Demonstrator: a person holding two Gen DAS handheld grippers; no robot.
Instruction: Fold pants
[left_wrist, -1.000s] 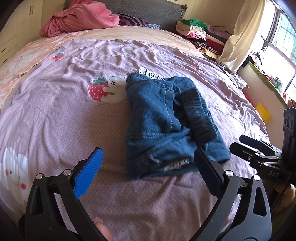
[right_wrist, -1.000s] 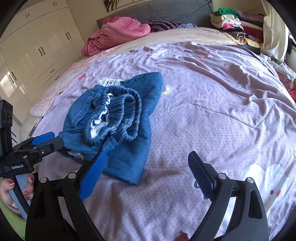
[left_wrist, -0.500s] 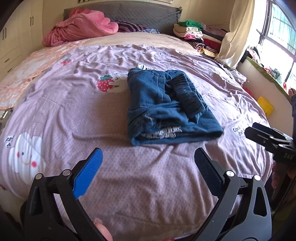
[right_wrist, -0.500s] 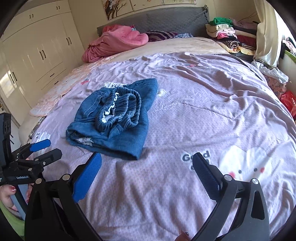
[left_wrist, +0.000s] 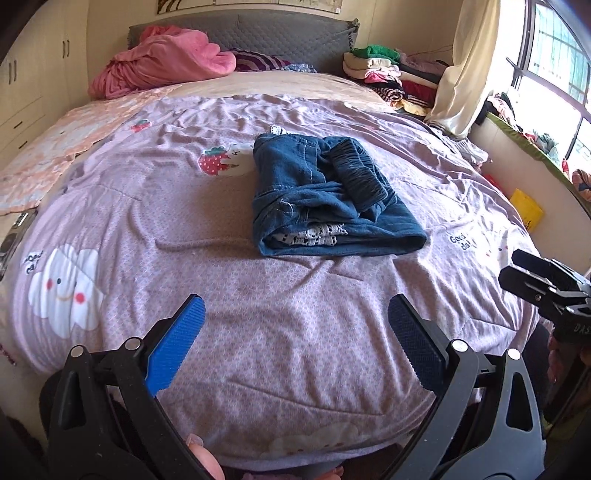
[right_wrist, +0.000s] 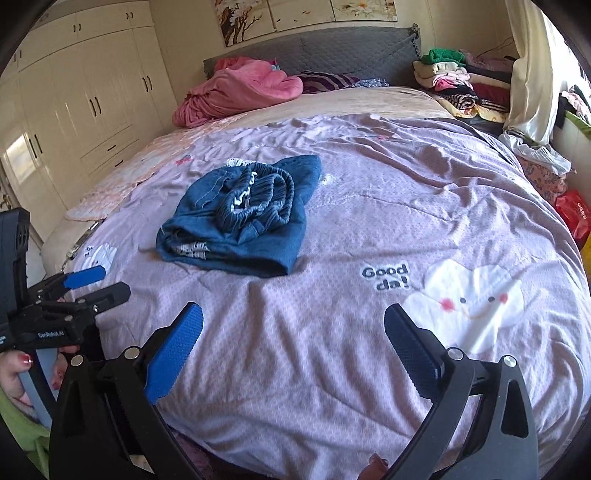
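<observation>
Bedspread (left_wrist: 295, 350) is carrying the folded pants (left_wrist: 325, 199) mid-bed; left gripper (left_wrist: 295, 347) and right gripper (right_wrist: 291, 350) are hanging near, jaws wide, empty, fold apparently finished.

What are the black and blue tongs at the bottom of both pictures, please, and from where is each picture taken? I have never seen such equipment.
They are hand-held grippers, not a robot: a person carries one in each hand. Each has a wide-angle camera looking forward along its two fingers, so one picture comes from the left gripper and the other from the right gripper. Each view also catches the other gripper at its edge. Both stand open and hold nothing. On the bed's purple quilt lie blue denim pants, folded into a compact bundle, apart from both grippers. At the head of the bed lies a pink blanket, and beside it stands a stack of clothes.
</observation>
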